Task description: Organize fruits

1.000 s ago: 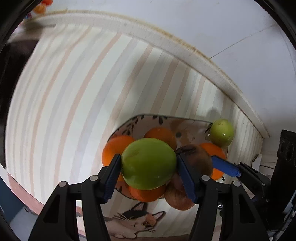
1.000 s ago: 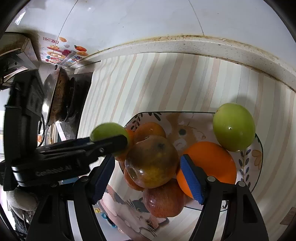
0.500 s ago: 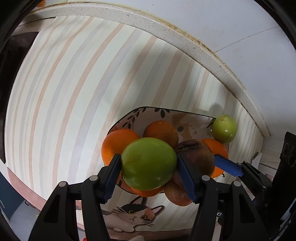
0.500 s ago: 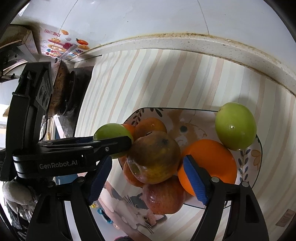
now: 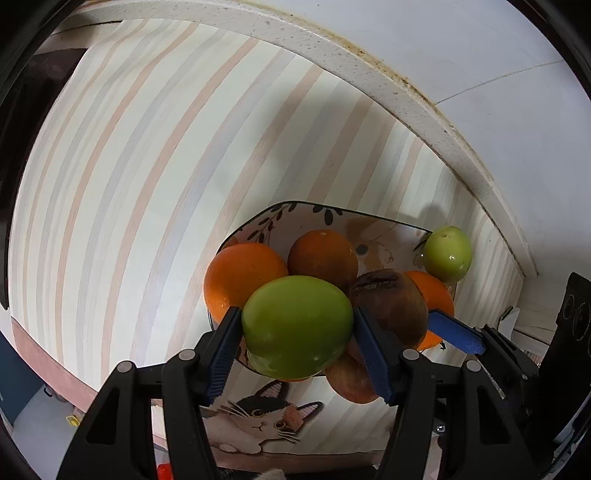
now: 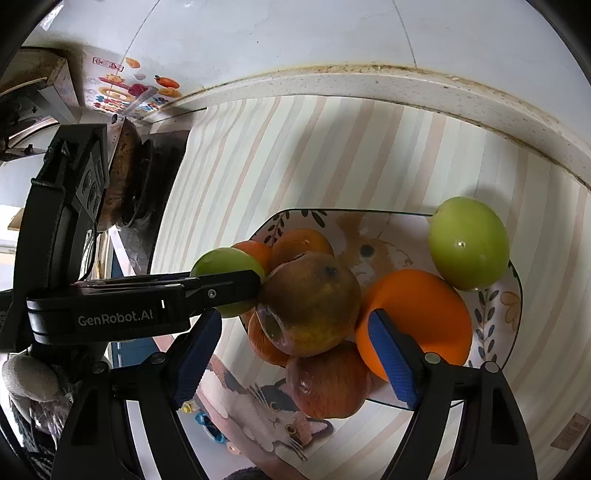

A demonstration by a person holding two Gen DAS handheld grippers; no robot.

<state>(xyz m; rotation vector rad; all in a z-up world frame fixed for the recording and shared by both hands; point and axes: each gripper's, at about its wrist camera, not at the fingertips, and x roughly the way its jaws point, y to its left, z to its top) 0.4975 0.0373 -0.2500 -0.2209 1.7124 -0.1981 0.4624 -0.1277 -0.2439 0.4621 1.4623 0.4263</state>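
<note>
Left gripper (image 5: pixel 297 330) is clamping a green apple (image 5: pixel 297 328) between its blue pads (image 5: pixel 373 354), holding it over the near left part of the plate (image 5: pixel 332 216); in the right wrist view the same apple (image 6: pixel 225 262) is showing behind the left gripper's black finger. Right gripper (image 6: pixel 288 350) is sitting with jaws apart around a brownish bruised apple (image 6: pixel 308 302), pads (image 6: pixel 391 363) not touching it, so not gripping. That brown apple is resting on top of the pile, with a reddish apple (image 6: pixel 328 384) just below it on the near side and a large orange (image 6: pixel 417 317) touching it on the right. A second green apple (image 6: pixel 469 242) is sitting at the far right edge of the plate, beside the large orange. Two more oranges are lying on the far left side of the plate (image 5: pixel 240 273) (image 5: pixel 323 258). The plate is carrying a leaf pattern on its rim and an animal print inside. It is resting on a striped cloth (image 5: pixel 147 166) in cream, pink and grey with a cat picture (image 5: pixel 262 421) on the near edge. A speckled white counter ledge (image 6: pixel 369 83) is running along the far side, with a white tiled wall (image 6: pixel 295 33) above it. Far left, a dark stove with a pan (image 6: pixel 127 177) is showing, with fruit stickers (image 6: pixel 129 92) on the wall above.
</note>
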